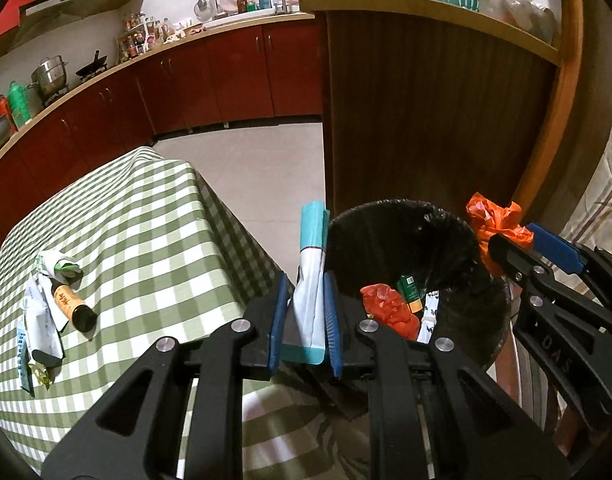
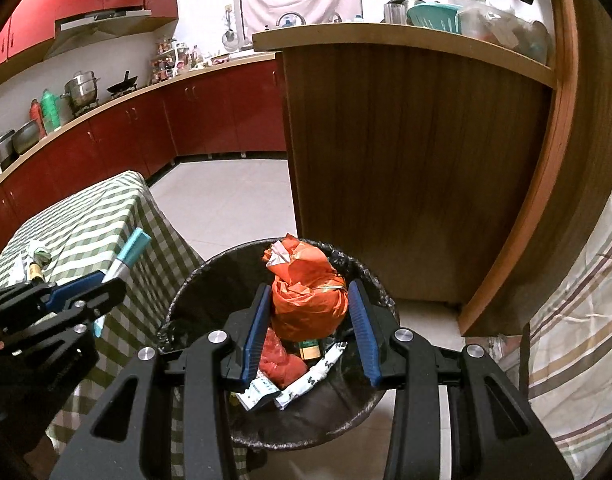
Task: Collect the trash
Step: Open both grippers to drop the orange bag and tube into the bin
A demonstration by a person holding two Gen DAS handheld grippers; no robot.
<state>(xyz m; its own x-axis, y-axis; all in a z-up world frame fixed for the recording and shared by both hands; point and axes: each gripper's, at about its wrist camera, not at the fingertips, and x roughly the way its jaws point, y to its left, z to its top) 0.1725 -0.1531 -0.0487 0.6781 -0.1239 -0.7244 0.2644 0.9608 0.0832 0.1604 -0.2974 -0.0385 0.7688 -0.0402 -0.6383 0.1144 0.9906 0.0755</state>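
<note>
My left gripper (image 1: 305, 280) is shut on a white and teal pouch (image 1: 311, 264), held upright beside the bin's left rim; the pouch also shows in the right wrist view (image 2: 127, 258). My right gripper (image 2: 309, 295) is shut on a crumpled orange plastic bag (image 2: 308, 300), held just over the black-lined trash bin (image 2: 194, 292). The bag also shows in the left wrist view (image 1: 496, 226). Inside the bin lie a red bag (image 1: 390, 310), a green can (image 1: 410, 288) and white wrappers (image 2: 310, 380).
A table with a green checked cloth (image 1: 154, 224) stands left of the bin, with a brown bottle (image 1: 72, 304) and several wrappers (image 1: 42, 320) on it. A tall wooden counter (image 2: 418, 168) stands right behind the bin. A striped cloth (image 2: 578, 340) hangs at right.
</note>
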